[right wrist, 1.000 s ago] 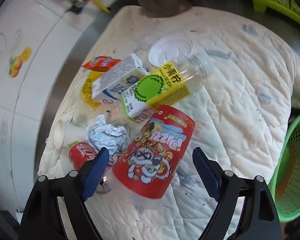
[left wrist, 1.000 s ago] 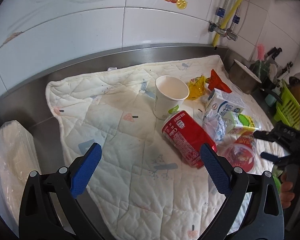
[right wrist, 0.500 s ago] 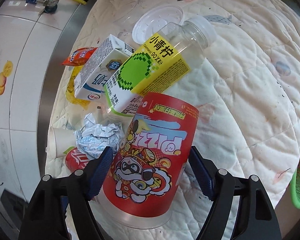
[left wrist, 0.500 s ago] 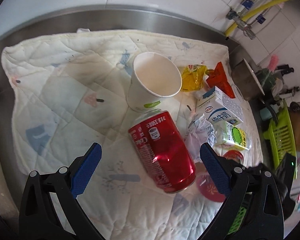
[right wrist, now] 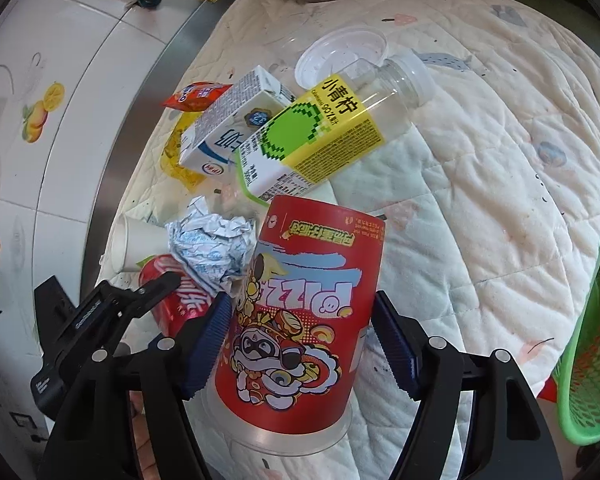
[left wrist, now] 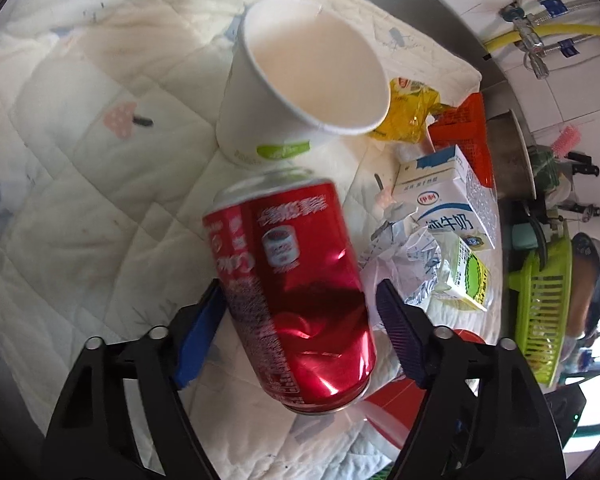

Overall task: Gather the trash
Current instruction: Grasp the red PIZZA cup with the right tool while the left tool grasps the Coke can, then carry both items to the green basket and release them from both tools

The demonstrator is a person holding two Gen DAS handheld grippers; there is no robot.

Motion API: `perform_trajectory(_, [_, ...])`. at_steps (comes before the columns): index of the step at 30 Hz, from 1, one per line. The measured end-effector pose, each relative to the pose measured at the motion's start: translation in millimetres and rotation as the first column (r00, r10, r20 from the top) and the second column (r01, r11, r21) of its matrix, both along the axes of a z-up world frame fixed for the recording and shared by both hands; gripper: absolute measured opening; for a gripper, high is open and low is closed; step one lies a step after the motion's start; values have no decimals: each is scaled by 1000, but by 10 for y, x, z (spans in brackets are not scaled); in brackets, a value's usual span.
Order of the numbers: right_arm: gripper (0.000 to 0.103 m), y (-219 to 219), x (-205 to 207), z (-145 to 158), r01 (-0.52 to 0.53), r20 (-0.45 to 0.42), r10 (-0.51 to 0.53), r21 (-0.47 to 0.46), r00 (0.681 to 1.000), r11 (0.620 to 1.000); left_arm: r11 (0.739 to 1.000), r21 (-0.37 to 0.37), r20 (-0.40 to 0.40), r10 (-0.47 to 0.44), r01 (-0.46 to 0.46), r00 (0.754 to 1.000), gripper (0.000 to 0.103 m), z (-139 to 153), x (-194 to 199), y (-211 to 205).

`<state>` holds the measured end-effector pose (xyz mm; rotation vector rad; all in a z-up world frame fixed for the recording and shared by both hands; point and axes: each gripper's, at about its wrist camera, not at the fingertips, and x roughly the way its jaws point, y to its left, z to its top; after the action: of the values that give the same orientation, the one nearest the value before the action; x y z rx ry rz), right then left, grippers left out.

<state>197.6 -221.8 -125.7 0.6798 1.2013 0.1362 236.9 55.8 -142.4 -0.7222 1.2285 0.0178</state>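
Note:
A dented red soda can [left wrist: 296, 280] lies on the quilted cloth [left wrist: 100, 200] between the blue pads of my left gripper [left wrist: 300, 316], which close on its sides. My right gripper [right wrist: 304, 332] is closed on a red snack tub [right wrist: 304, 320] printed PIZZA. Beyond the can stand a white paper cup [left wrist: 300, 76], a crumpled foil wrapper [right wrist: 212, 252], a milk carton [right wrist: 228, 132], a yellow-green labelled bottle [right wrist: 324, 136], a yellow wrapper [left wrist: 408, 108] and a red packet [right wrist: 196, 96]. The can [right wrist: 172, 300] and the left gripper's finger [right wrist: 112, 308] also show in the right wrist view.
A clear plastic lid [right wrist: 340, 56] lies by the bottle. A green basket [right wrist: 592, 340] stands at the right edge of the cloth. A steel pot [left wrist: 508, 156] and a green dish rack [left wrist: 544, 312] stand beyond the cloth. The tiled wall [right wrist: 60, 80] runs behind the steel counter rim.
My left gripper has moved forward over the red can and its pads have closed in on it. My right gripper has narrowed onto the PIZZA tub.

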Motion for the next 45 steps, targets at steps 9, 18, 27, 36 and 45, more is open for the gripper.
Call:
perform_trajectory(9, [66, -131, -303, 161, -34, 80, 34, 3, 996, 999, 999, 19, 38, -36, 35, 999, 68, 87, -99, -43])
perform_trajectory(18, [66, -588, -859, 416, -3, 181, 11, -44, 983, 999, 991, 10, 135, -131, 130, 982, 68, 444, -499, -170])
perform_trajectory(27, [66, -1625, -1563, 211, 177, 113, -146, -362, 983, 915, 932, -2, 218, -353, 362, 910, 68, 719, -732, -969])
perform_trajectory(36, [66, -2215, -1979, -514, 195, -38, -244, -495, 969, 847, 784, 15, 208, -610, 621, 765, 68, 627, -930, -2211])
perform_trajectory(45, [70, -2380, -2326, -541, 238, -25, -287, -493, 958, 837, 629, 29, 137, -773, 777, 620, 68, 179, -1150, -3327])
